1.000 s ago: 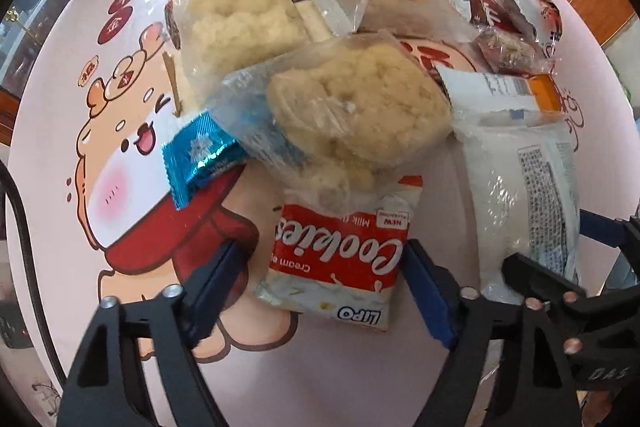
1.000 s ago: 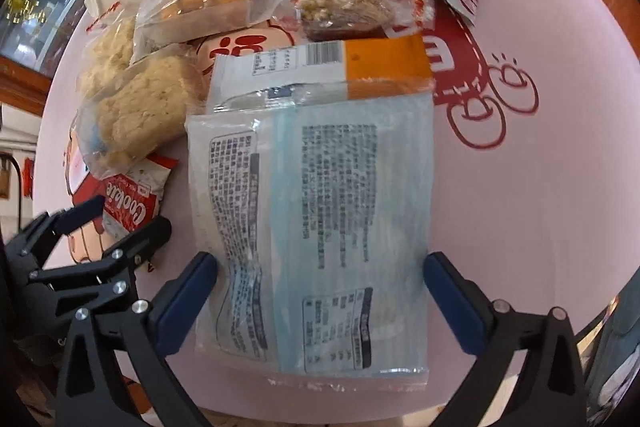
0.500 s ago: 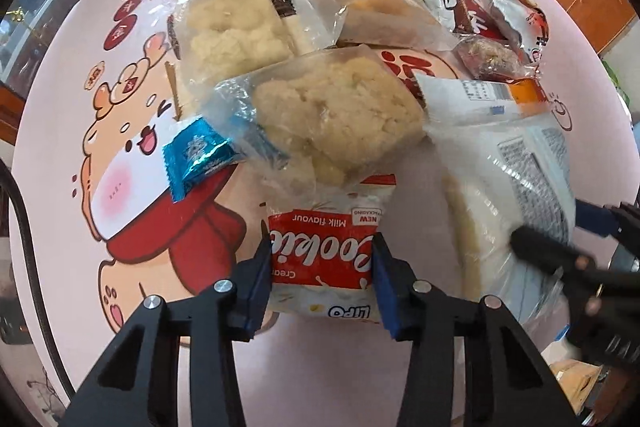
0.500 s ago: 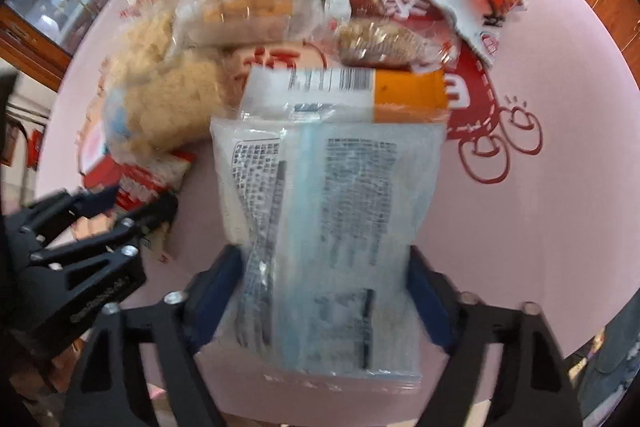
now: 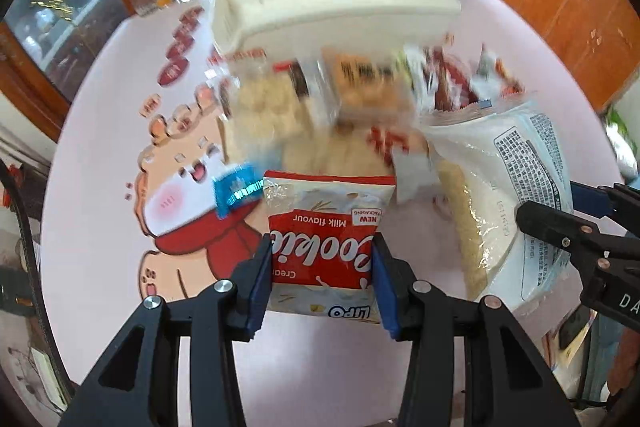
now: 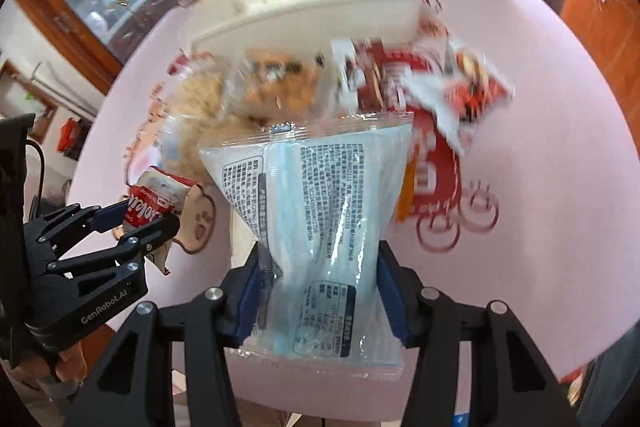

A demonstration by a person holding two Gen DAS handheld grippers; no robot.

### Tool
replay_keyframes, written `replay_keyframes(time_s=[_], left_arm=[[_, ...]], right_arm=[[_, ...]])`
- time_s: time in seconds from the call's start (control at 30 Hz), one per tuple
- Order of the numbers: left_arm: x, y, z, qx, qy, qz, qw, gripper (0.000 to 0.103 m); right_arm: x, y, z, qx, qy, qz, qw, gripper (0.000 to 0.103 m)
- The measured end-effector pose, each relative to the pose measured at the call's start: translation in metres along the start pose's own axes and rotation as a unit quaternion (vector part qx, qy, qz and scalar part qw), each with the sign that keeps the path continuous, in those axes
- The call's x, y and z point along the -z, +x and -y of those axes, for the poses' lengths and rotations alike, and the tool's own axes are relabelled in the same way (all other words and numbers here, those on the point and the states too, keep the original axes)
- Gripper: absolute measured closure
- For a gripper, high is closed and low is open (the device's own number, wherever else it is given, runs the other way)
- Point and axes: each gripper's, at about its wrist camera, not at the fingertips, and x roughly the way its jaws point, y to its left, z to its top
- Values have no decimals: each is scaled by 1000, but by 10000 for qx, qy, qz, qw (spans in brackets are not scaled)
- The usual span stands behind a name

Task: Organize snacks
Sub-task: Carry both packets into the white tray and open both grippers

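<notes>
A second ago your jaws straddled both packs wide open; now your left gripper [image 5: 322, 267] is clamped on the cookie pack [image 5: 325, 243] and your right gripper [image 6: 320, 287] pinches the clear bag [image 6: 316, 223] at its waist, both raised off the table [image 6: 540, 155], so each is free to carry to the white bin [image 5: 332, 3] behind the blurred pile

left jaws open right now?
No, the left gripper is shut on the red cookie pack, blue pads pressed to both its sides.
</notes>
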Motion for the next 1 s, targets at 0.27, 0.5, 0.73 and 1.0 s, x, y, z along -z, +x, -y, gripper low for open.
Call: replay_keyframes(time_s=[0.27, 0.5, 0.73, 1.0], left_arm=[[-35, -59, -1, -17, -526, 809, 9953, 60], [-85, -93, -5, -67, -633, 1303, 9894, 60], [-171, -97, -23, -408, -360, 1566, 9862, 60], [-271, -29, -62, -192, -447, 1279, 9906, 59]], right_arm=[[-42, -50, -9, -306, -693, 705, 9946, 51], [-99, -73, -5, -362, -967, 1172, 9877, 51], [-179, -85, -4, -304, -786, 1643, 9828, 51], [-277, -30, -4, 59, -364, 1398, 9895, 50]])
